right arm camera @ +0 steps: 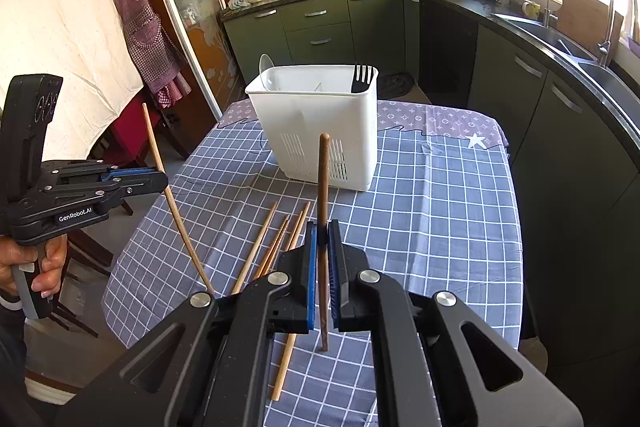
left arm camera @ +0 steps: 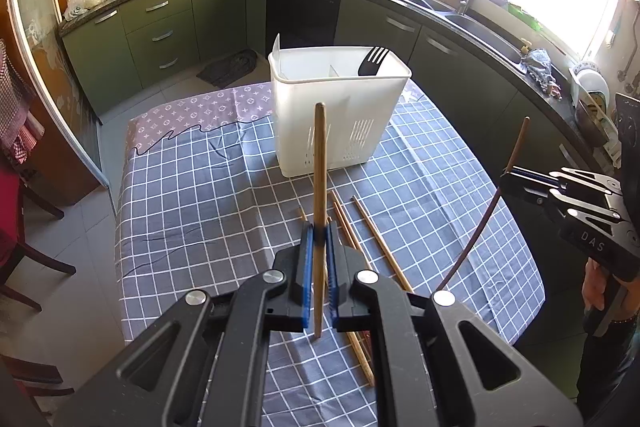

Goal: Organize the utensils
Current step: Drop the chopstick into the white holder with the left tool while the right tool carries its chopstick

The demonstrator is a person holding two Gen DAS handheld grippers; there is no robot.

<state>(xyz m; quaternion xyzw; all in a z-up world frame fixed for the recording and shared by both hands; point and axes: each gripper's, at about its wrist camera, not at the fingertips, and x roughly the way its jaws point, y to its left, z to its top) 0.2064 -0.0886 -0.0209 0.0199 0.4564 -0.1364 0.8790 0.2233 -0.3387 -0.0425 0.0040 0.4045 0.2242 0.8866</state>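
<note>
Left gripper [left arm camera: 318, 233] clamped on a pale chopstick [left arm camera: 320, 163], held about upright; right gripper [right arm camera: 322, 233] clamped on a dark chopstick [right arm camera: 323, 187], likewise upright. Both sticks are gripped near mid-length, in the air on the near side of the white caddy [left arm camera: 340, 95], which stands on the checked cloth [left arm camera: 200, 187]. A black fork [left arm camera: 373, 61] already stands in the caddy's right end; a white spoon [right arm camera: 265, 65] shows at its left end. An inner divider is visible, though the number of compartments cannot be told. Loose chopsticks [right arm camera: 276, 247] lie on the cloth nearer than the caddy, between it and the grippers.

Likely hazards:
- each stick is pinched at one narrow point, so it could pivot or slip between the pads when tipped toward the caddy
- a lower tip may strike the caddy's near wall or rim instead of clearing it, nudging the light caddy
- both grippers approaching the caddy together could knock sticks against each other or the fork
</note>
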